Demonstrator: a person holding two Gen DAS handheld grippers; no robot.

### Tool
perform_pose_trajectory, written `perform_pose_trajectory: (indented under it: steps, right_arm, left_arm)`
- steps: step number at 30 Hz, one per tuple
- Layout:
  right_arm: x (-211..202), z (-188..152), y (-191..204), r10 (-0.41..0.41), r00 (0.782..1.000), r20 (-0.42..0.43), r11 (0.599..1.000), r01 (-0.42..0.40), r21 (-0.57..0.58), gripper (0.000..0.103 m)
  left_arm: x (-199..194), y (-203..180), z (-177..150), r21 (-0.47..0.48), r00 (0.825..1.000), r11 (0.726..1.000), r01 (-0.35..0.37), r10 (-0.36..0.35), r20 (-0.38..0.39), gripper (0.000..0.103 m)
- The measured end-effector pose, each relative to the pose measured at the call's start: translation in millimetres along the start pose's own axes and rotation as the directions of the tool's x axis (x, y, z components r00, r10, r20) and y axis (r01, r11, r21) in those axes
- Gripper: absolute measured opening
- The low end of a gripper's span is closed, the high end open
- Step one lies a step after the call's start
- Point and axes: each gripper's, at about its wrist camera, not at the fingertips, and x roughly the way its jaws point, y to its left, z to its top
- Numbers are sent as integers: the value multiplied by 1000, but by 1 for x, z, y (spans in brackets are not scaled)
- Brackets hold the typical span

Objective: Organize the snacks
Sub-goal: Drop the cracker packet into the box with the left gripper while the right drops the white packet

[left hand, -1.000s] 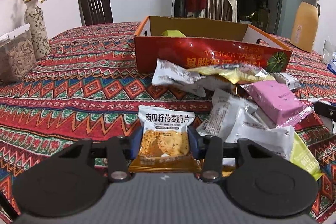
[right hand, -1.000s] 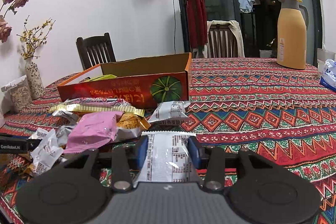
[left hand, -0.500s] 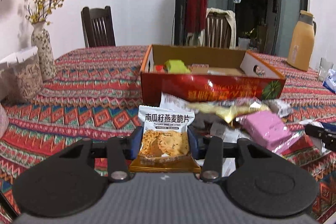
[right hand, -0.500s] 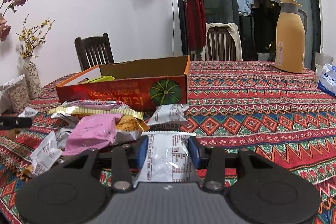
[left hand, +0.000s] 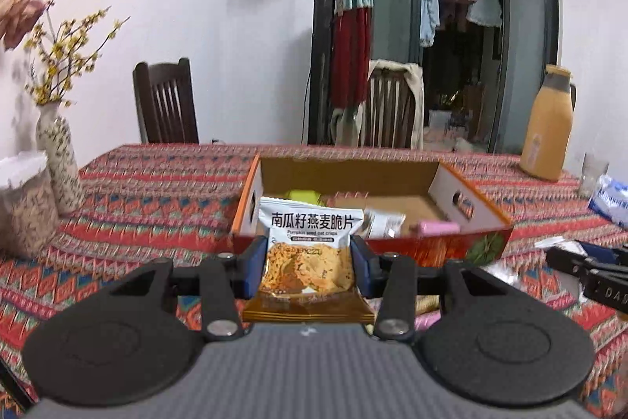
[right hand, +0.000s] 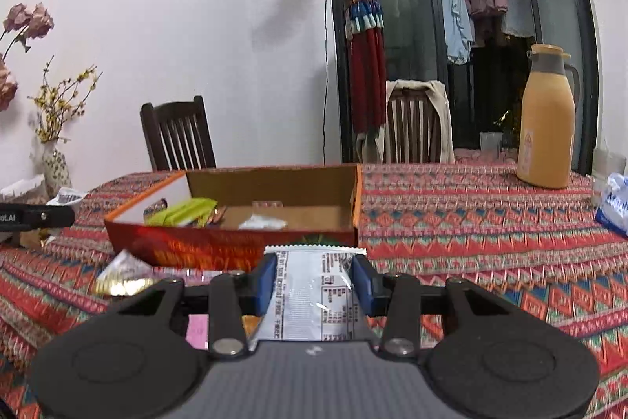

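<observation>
My left gripper [left hand: 310, 268] is shut on a white and orange cracker packet [left hand: 310, 246], held upright above the table in front of the open red cardboard box [left hand: 486, 222]. My right gripper [right hand: 314, 281] is shut on a silver-white snack packet [right hand: 314, 297], lifted just short of the same box [right hand: 196, 246]. Inside the box lie a green packet [right hand: 184, 213], a pink one [left hand: 433, 227] and a white one [right hand: 261, 222]. Loose snacks [right hand: 121, 275] remain on the cloth near the box front, mostly hidden under both grippers.
A patterned red tablecloth [right hand: 490, 222] covers the table. A flower vase [left hand: 59, 160] and a lidded jar [left hand: 23, 203] stand at the left. An orange thermos [right hand: 547, 124] and a blue-white bag [right hand: 614, 203] sit at the right. Two wooden chairs [left hand: 167, 105] stand behind.
Both grippers have risen with their packets, so the box's inside now shows and the snack pile has dropped below them. Both grips are unchanged.
</observation>
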Motion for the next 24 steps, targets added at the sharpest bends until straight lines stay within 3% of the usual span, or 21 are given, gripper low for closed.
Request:
perform_pose_trajectory:
  steps: [11, 24]
  right_arm:
    - [38, 45, 11, 9, 999, 43, 1000, -9, -13, 41]
    - [119, 80, 35, 31, 999, 13, 999, -30, -39, 41]
  left_arm:
    - [37, -8, 37, -19, 999, 1000, 19, -19, 30, 46]
    - [108, -12, 66, -51, 1000, 999, 8, -8, 4, 46]
